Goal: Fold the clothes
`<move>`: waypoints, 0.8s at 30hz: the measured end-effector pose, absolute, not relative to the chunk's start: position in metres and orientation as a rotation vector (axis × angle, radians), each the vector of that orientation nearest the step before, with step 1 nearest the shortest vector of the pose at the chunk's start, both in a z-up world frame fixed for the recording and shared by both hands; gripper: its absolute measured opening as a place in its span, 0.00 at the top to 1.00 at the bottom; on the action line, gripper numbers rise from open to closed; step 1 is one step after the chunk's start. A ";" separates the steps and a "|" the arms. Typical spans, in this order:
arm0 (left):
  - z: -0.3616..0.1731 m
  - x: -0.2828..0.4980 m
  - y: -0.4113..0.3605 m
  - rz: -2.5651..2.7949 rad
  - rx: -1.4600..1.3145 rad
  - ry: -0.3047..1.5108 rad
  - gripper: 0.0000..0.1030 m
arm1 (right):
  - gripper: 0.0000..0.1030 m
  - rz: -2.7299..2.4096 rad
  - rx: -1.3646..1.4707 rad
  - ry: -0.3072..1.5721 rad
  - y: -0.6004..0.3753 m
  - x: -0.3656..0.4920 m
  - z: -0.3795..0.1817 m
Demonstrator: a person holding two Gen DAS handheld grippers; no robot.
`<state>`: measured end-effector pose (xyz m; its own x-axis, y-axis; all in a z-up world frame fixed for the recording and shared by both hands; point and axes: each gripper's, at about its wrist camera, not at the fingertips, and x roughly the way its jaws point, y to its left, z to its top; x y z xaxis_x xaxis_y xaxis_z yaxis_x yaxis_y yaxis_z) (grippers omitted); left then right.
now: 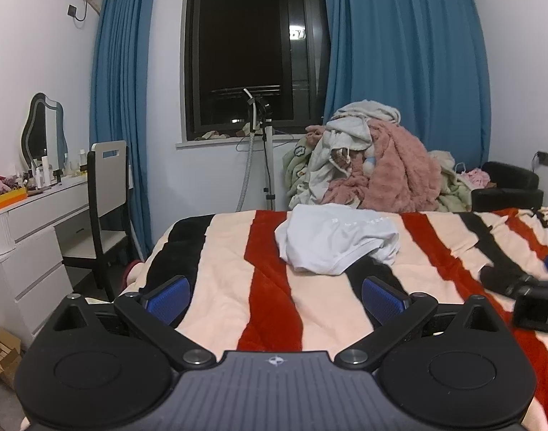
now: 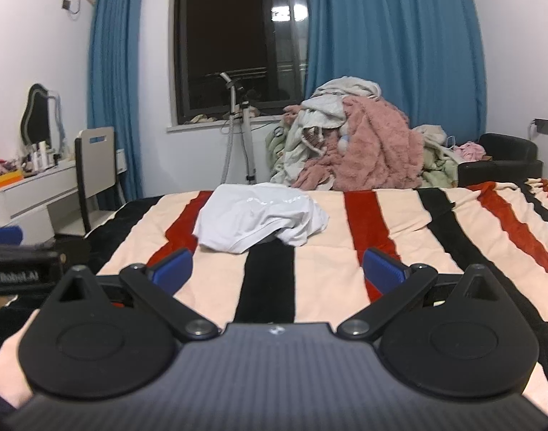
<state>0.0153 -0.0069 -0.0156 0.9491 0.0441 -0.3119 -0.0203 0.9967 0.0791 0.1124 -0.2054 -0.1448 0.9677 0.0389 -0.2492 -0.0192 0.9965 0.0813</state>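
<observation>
A crumpled white garment [image 1: 336,239] lies on the striped blanket [image 1: 238,269] near the far end of the bed; it also shows in the right wrist view [image 2: 261,217]. My left gripper [image 1: 275,296] is open and empty, held above the blanket short of the garment. My right gripper [image 2: 277,269] is open and empty, also short of the garment. The right gripper's body shows at the right edge of the left wrist view [image 1: 532,294]. The left gripper's body shows at the left edge of the right wrist view [image 2: 22,262].
A tall pile of clothes and blankets [image 1: 367,154] stands beyond the bed's far end under blue curtains. A chair [image 1: 105,194] and white dresser [image 1: 29,222] stand at the left. A garment steamer stand [image 1: 263,151] is by the window. A black armchair [image 1: 507,186] sits far right.
</observation>
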 end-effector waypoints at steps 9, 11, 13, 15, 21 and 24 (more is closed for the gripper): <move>-0.023 0.065 -0.012 0.006 0.102 0.385 0.00 | 0.00 -0.058 0.151 0.060 -0.218 0.125 -0.085; -0.028 0.089 -0.018 -0.015 0.114 0.423 0.00 | 0.00 -0.066 0.198 0.018 -0.225 0.135 -0.073; -0.038 0.115 -0.028 -0.038 0.141 0.458 0.00 | 0.00 -0.034 0.237 0.035 -0.234 0.149 -0.071; -0.051 0.143 -0.038 -0.065 0.166 0.497 0.01 | 0.00 -0.060 0.252 0.068 -0.243 0.162 -0.083; -0.093 0.238 -0.071 -0.114 0.220 0.529 0.03 | 0.00 -0.125 0.284 0.169 -0.260 0.190 -0.133; -0.117 0.288 -0.093 -0.119 0.299 0.519 0.06 | 0.00 -0.149 0.265 0.200 -0.262 0.210 -0.153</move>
